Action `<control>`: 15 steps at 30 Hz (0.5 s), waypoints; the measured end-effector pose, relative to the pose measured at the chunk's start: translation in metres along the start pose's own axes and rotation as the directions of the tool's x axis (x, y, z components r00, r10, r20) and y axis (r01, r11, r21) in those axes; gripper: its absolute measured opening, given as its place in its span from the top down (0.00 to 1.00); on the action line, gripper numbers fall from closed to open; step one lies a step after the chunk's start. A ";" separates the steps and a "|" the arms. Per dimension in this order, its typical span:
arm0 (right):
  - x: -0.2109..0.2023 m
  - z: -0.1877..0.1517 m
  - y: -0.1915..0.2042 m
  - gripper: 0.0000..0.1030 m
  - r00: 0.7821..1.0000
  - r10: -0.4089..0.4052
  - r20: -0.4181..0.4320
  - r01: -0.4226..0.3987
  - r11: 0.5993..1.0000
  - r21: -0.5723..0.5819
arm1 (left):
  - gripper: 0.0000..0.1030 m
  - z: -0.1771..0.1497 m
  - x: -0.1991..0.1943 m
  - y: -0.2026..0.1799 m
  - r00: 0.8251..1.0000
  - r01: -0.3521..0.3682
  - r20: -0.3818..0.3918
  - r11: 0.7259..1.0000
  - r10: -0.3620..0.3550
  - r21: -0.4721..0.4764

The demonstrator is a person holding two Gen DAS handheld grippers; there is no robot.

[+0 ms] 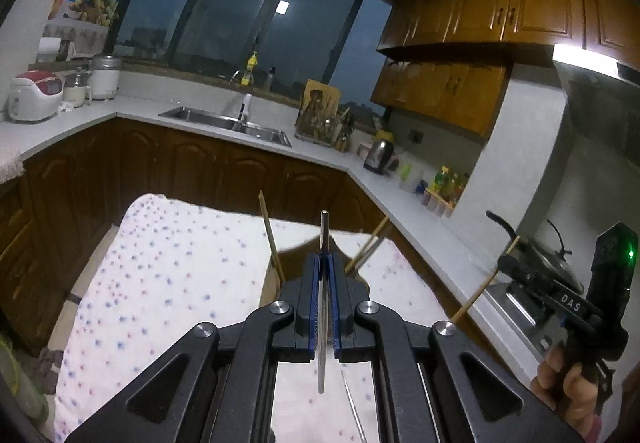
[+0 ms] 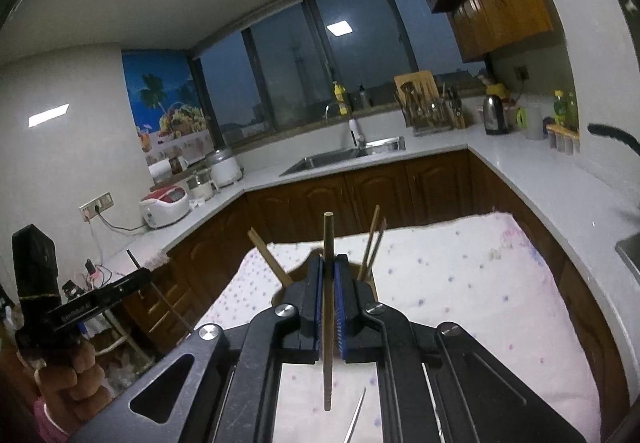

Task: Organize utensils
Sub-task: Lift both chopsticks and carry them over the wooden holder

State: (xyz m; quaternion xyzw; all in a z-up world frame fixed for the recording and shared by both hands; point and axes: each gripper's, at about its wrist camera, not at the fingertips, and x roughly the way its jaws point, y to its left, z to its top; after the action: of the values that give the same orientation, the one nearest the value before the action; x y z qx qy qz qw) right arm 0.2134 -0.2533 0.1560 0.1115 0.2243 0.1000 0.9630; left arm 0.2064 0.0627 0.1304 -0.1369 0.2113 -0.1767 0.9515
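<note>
My left claw (image 1: 325, 271) is clamped on a metal chopstick (image 1: 323, 243) held upright above the dotted cloth (image 1: 160, 275) on the desk. Ahead, wooden chopsticks (image 1: 272, 239) lean out of a holder (image 1: 270, 283) mostly hidden behind the claw. My right claw (image 2: 329, 275) grips a bamboo chopstick (image 2: 328, 243), upright too. Beyond: sink (image 2: 332, 159), kettle (image 2: 494, 115).

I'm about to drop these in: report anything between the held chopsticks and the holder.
Nothing visible. Left gripper grips a metal chopstick, right gripper a wooden chopstick; the holder, with sticks standing in it, sits directly ahead, partly hidden.
</note>
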 end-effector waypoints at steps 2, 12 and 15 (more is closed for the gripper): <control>0.005 0.009 0.000 0.94 1.000 0.002 0.016 -0.002 1.000 -0.003 | 0.97 0.005 0.006 0.002 1.000 -0.002 0.012 1.000 0.002 -0.001; 0.038 0.049 -0.008 0.94 0.995 -0.004 0.098 0.002 1.000 0.021 | 0.97 0.033 0.048 0.015 0.998 -0.014 0.069 1.000 0.014 0.002; 0.047 0.056 -0.014 0.94 0.994 -0.009 0.112 0.005 0.999 0.032 | 0.97 0.038 0.065 0.018 0.997 -0.024 0.075 1.000 0.024 0.003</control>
State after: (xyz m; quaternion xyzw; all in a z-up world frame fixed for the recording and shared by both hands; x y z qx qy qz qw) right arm 0.2825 -0.2645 0.1823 0.1313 0.1719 0.0866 0.9725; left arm 0.2833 0.0604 0.1348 -0.1392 0.1769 -0.1605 0.9610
